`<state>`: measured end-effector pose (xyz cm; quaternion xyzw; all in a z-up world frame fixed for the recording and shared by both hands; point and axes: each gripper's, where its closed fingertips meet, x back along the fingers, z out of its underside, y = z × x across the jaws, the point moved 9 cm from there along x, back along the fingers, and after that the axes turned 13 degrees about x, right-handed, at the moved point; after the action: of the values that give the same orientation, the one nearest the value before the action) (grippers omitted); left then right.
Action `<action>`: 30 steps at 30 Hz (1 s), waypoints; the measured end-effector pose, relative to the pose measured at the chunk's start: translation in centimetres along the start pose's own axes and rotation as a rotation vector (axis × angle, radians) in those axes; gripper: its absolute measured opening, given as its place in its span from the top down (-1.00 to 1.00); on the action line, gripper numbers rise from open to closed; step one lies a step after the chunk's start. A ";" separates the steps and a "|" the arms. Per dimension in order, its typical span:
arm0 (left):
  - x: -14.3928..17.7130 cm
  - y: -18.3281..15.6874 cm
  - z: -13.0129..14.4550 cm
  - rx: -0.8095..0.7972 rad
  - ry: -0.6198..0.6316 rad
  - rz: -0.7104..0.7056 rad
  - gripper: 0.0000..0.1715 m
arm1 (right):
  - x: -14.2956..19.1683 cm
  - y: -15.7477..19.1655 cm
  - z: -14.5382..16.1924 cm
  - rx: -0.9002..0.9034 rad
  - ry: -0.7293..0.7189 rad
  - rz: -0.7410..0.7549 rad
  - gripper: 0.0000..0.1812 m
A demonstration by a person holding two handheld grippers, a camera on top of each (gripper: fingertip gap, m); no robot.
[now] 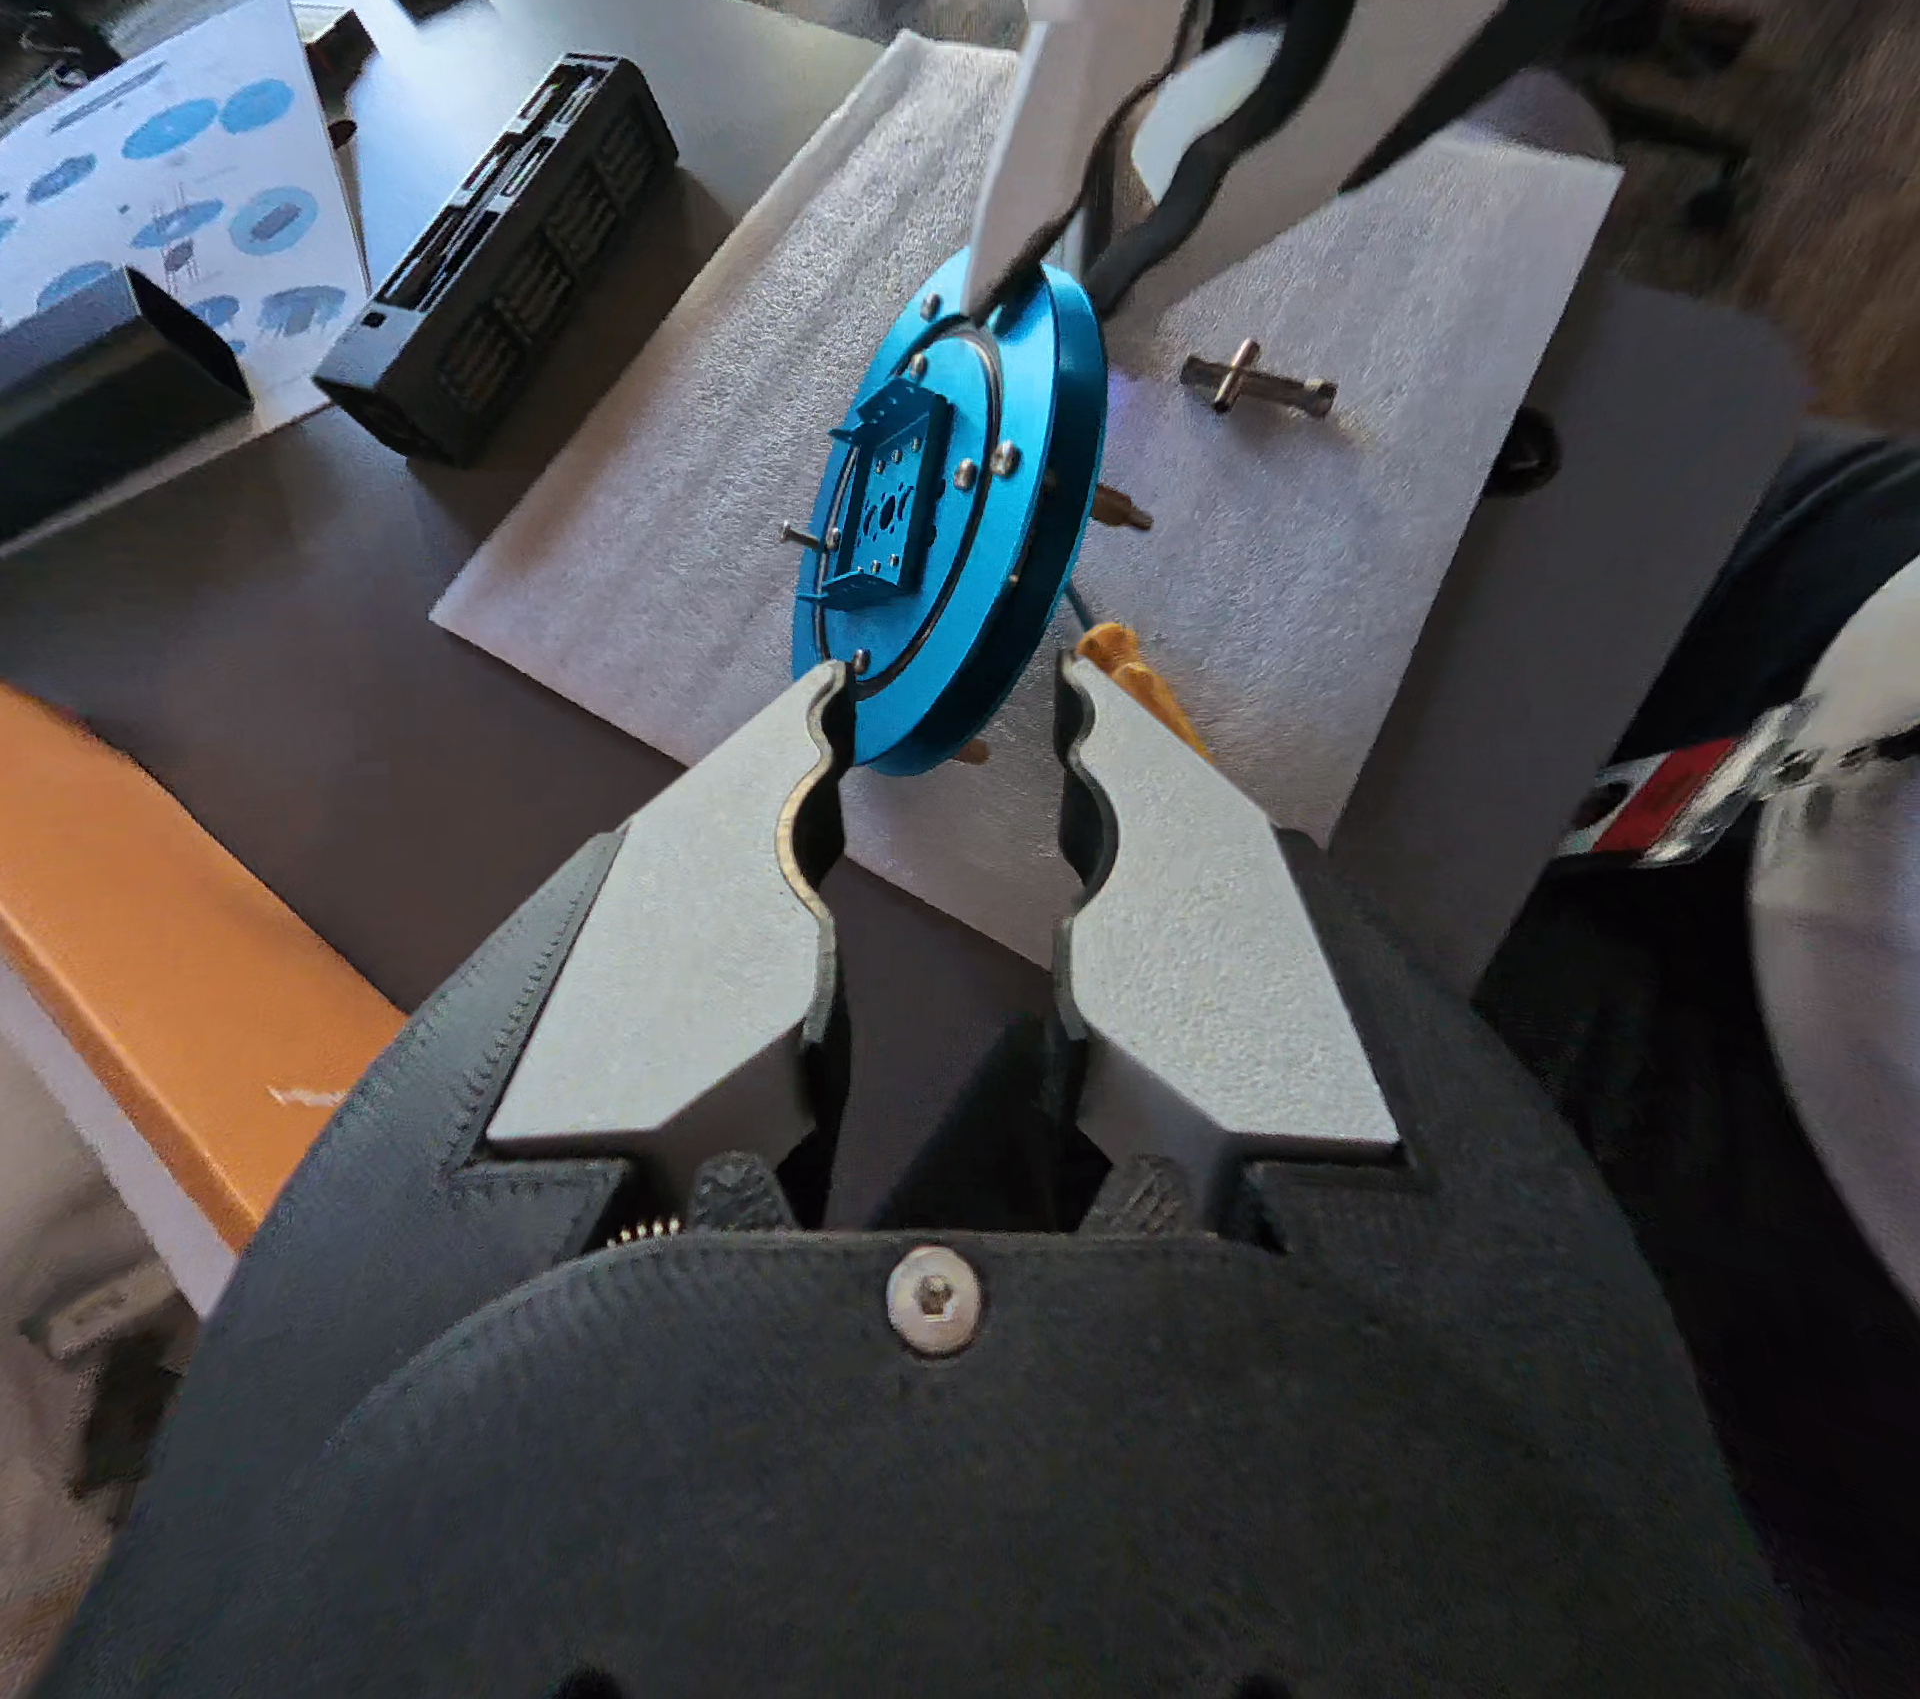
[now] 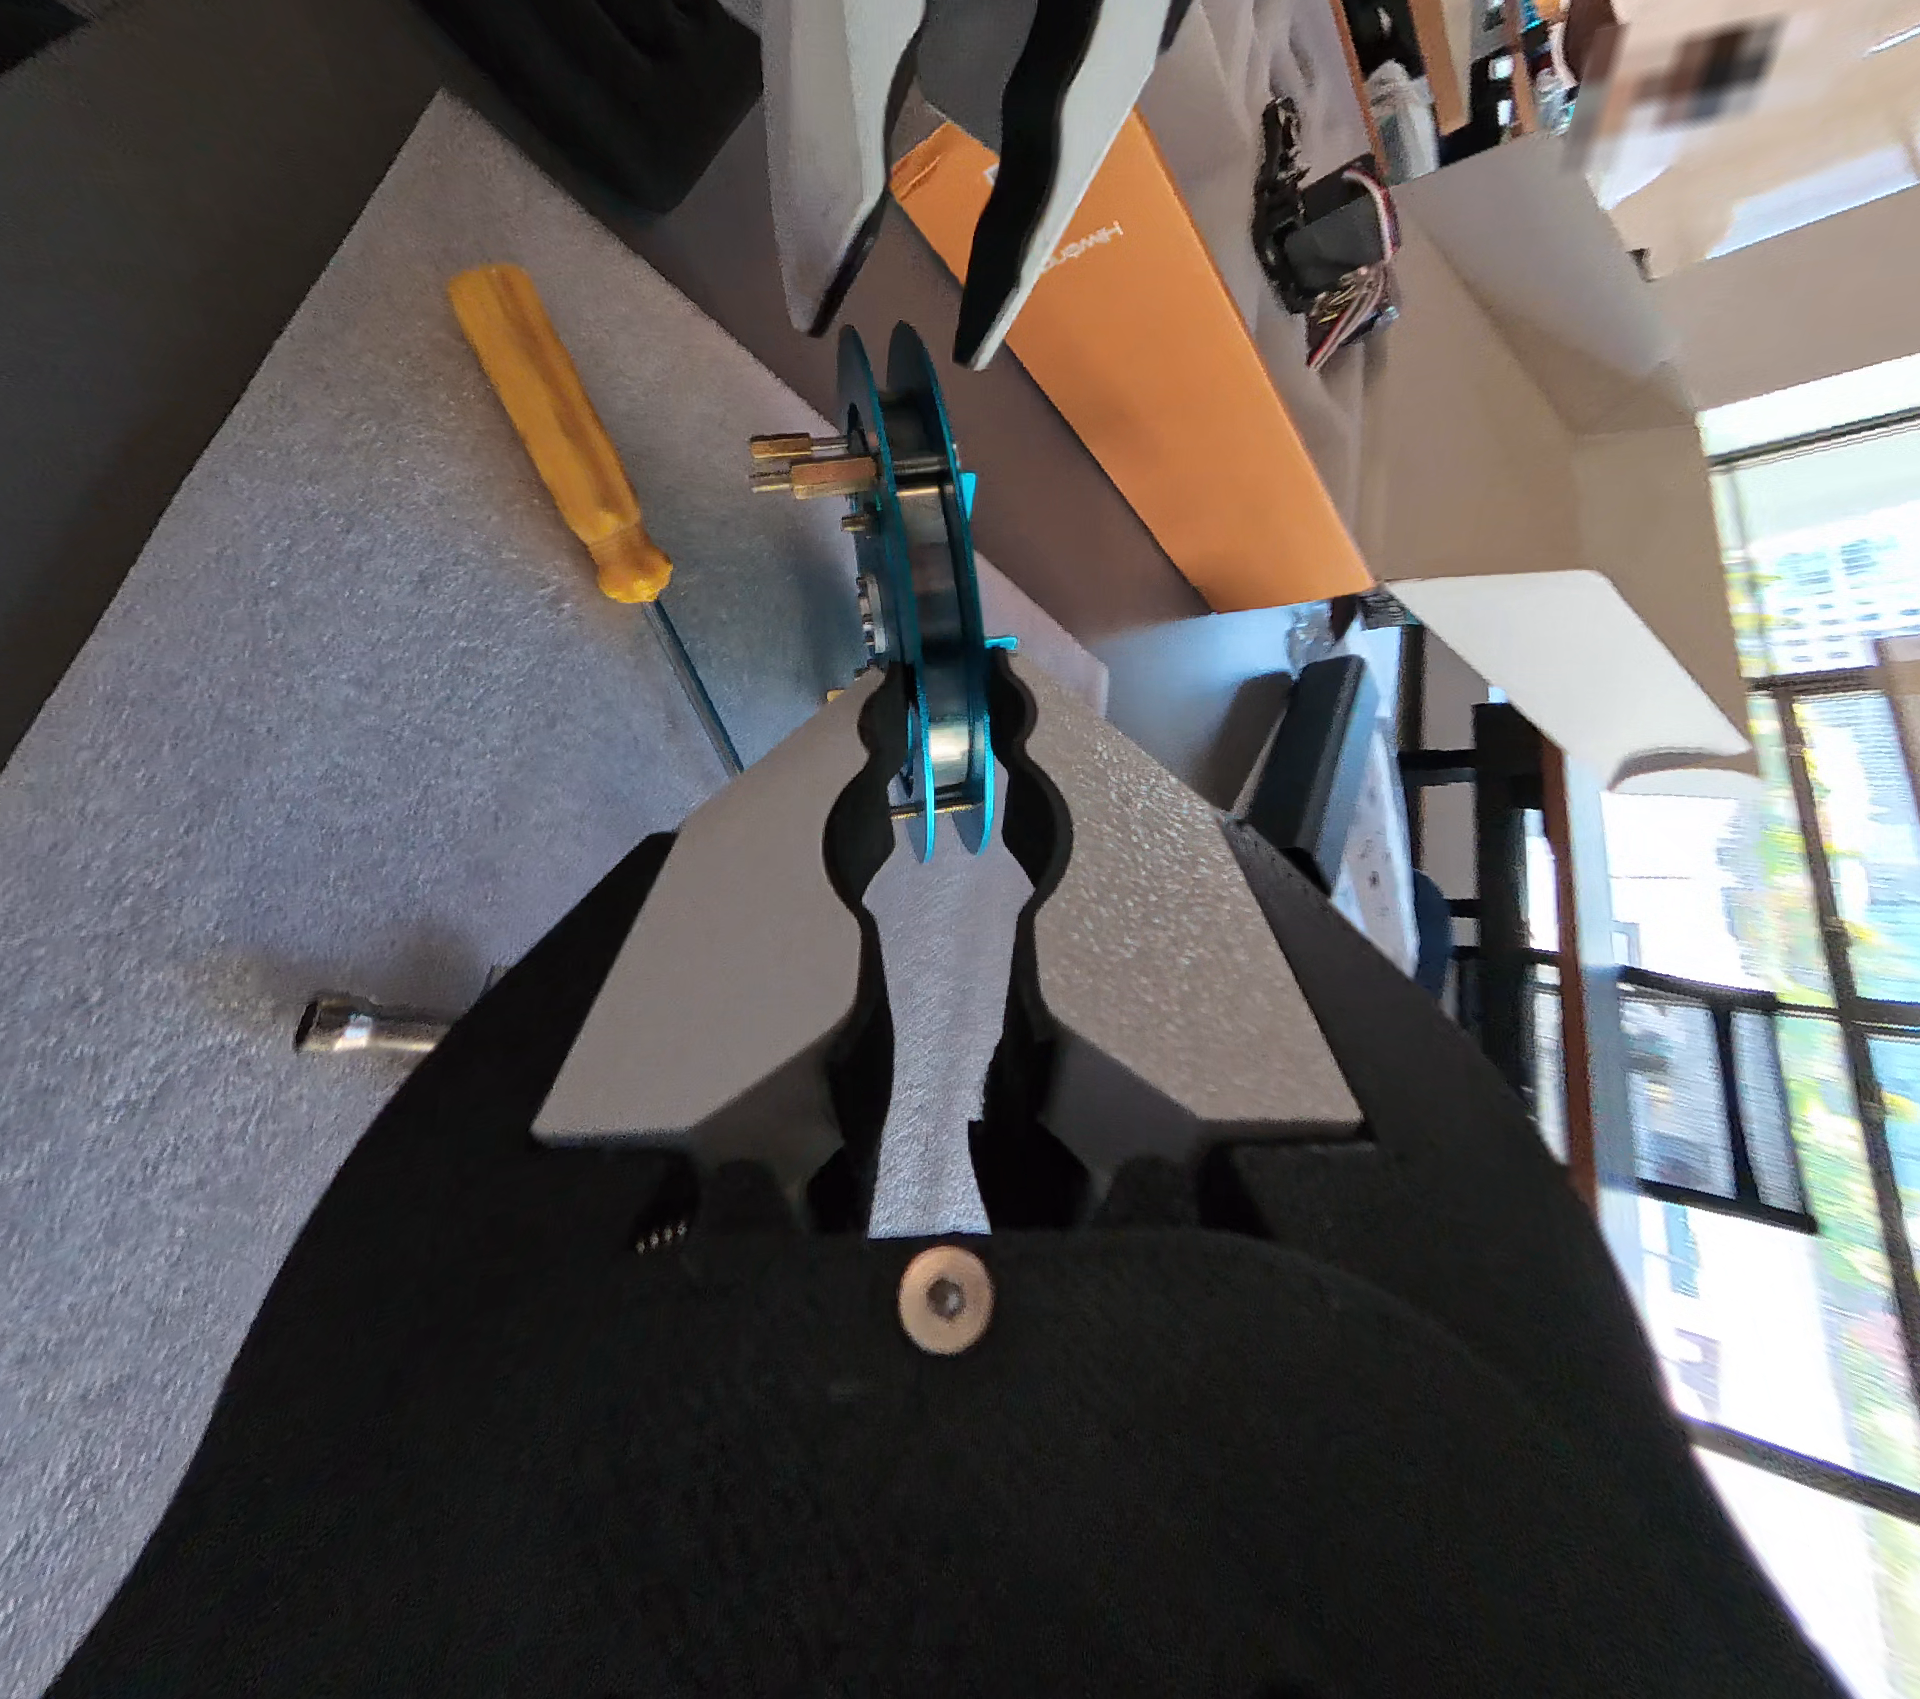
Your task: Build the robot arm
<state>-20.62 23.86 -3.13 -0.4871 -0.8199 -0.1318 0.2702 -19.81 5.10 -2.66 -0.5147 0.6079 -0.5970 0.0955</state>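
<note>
My right gripper (image 2: 940,693) clamps the blue disc assembly (image 2: 925,610) on edge (over white foam (image 2: 260,714)); my left gripper (image 1: 951,693) looks released, seemingly touching its rim.

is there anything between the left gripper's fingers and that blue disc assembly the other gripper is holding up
Nothing visible. The left gripper is open at the lower rim of the blue disc assembly, one finger at its face, with no object between. The right gripper clamps the opposite rim. The yellow screwdriver lies behind on the foam sheet.
</note>
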 end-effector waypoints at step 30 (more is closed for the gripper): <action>-0.5 5.2 -4.8 0.282 0.078 -0.120 0.64 | -1.3 -2.6 5.6 -0.963 -0.008 -0.128 0.87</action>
<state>-14.38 23.78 0.25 -0.3889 -0.8469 -0.0504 0.3592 -13.81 3.13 -2.71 -0.5389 0.7819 -0.2505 -0.1882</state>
